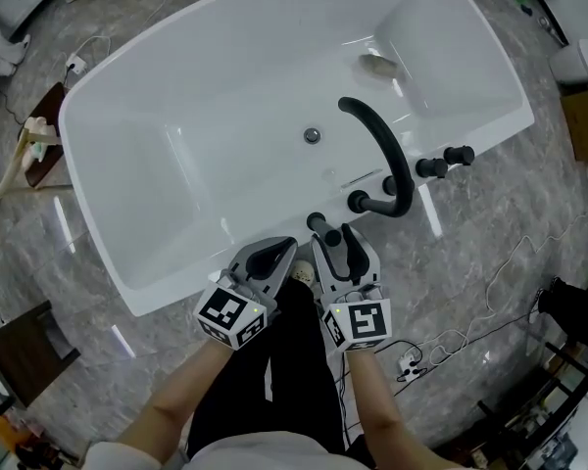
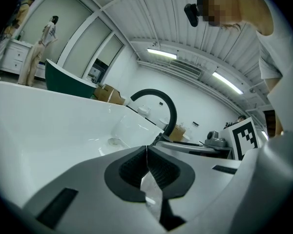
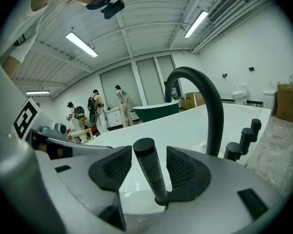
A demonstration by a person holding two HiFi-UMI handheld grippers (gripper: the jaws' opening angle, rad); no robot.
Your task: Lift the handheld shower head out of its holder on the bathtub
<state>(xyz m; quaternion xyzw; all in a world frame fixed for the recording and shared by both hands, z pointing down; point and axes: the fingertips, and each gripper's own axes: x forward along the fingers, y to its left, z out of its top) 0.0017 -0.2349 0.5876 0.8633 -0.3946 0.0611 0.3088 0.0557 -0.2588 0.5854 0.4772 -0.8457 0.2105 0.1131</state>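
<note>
**Right fingers straddle the shower head**

The right gripper (image 3: 149,155) holds its fingers apart, with the black shower head (image 3: 147,172) upright between them on the bathtub (image 1: 167,282) rim, at 7 o'clock from the spout (image 1: 387,150). The left gripper's (image 2: 147,152) fingers are pressed together, empty.

Grey marbled stone floor (image 1: 490,213) bearing a white oval acrylic bathtub (image 1: 108,135). Small white plug with cable (image 1: 75,64) lies left of the tub.

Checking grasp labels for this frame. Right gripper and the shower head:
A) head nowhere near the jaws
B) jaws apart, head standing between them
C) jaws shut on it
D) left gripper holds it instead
B: in the right gripper view the shower head stands upright between the pads of the right gripper, whose jaws are apart, with a gap showing on each side of its top.
</note>
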